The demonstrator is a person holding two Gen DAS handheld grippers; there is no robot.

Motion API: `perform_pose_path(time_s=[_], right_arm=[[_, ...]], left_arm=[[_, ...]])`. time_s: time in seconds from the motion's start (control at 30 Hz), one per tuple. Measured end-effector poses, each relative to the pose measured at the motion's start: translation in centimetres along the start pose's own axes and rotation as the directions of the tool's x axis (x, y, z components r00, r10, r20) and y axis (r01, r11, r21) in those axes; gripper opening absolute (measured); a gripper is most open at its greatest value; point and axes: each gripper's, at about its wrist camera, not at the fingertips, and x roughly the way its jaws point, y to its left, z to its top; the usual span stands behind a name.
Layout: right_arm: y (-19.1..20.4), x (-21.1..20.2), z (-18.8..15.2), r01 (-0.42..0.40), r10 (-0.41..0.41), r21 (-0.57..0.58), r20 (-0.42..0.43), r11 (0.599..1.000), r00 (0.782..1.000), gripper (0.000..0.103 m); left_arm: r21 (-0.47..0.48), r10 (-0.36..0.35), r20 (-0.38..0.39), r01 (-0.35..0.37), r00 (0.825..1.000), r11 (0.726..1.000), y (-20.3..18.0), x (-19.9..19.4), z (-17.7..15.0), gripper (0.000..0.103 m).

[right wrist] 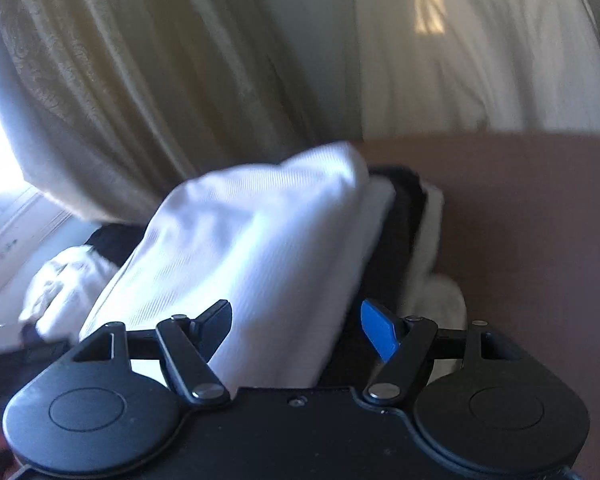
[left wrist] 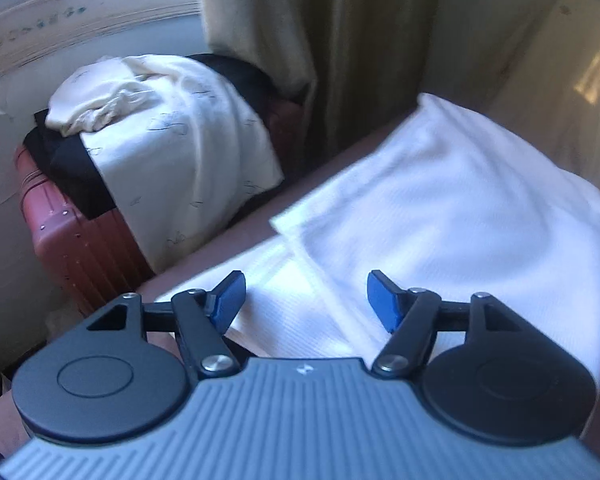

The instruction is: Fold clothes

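Both released: left gripper (left wrist: 306, 300) hangs over folded white garment (left wrist: 440, 208) at frame centre; right gripper (right wrist: 296, 326) straddles its bunched edge, not pinching. Red suitcase (left wrist: 76, 232) left.

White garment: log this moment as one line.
garment: folded, on brown table | left gripper: open, above it | right gripper: open, cloth between pads, unpinched | pile on red suitcase: untouched
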Motion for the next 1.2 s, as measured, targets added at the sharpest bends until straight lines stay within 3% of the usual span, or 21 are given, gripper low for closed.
perform_pose_path(time_s=[0.13, 0.2, 0.3, 0.43, 0.53, 0.73, 0.9, 1.2], right_arm=[[0.2, -4.3, -0.6, -0.066, 0.066, -0.021, -0.030, 0.998, 0.997, 0.081], [0.4, -6.6, -0.5, -0.052, 0.052, -0.048, -0.003, 0.997, 0.999, 0.082], [1.1, -10.1, -1.3, 0.005, 0.002, -0.127, 0.061, 0.992, 0.998, 0.082], [2.0, -13.5, -2.9, 0.048, -0.033, -0.198, 0.078, 0.979, 0.996, 0.082], [2.0, -15.6, -3.7, 0.060, -0.045, -0.200, 0.078, 0.978, 0.996, 0.082], [1.2, -19.2, -5.0, 0.077, -0.067, -0.185, 0.059, 0.980, 0.996, 0.082], [1.4, -21.5, -6.8, 0.051, -0.048, -0.259, 0.018, 0.965, 0.999, 0.084], [1.1, -23.2, -9.4, 0.077, -0.101, -0.323, -0.058, 0.943, 0.993, 0.088]], left_arm=[[-0.001, -0.117, -0.004, 0.117, 0.993, 0.993, -1.6, -2.9, -0.8, 0.082], [0.073, -0.090, 0.022, 0.088, 0.996, 0.993, -3.0, -4.8, -2.1, 0.091], [0.167, -0.035, 0.050, 0.026, 0.998, 0.986, -4.6, -7.1, -4.9, 0.093], [0.068, -0.128, 0.009, 0.127, 0.992, 0.990, -4.2, -10.5, -8.3, 0.093], [0.059, -0.186, -0.002, 0.185, 0.983, 0.981, -4.7, -13.5, -10.4, 0.093], [0.081, -0.163, -0.029, 0.165, 0.986, 0.983, -5.7, -17.8, -14.1, 0.093], [0.107, -0.082, -0.013, 0.083, 0.997, 0.991, -6.3, -20.2, -16.6, 0.093], [0.188, -0.050, -0.035, 0.055, 0.998, 0.981, -9.1, -22.1, -18.4, 0.099]])
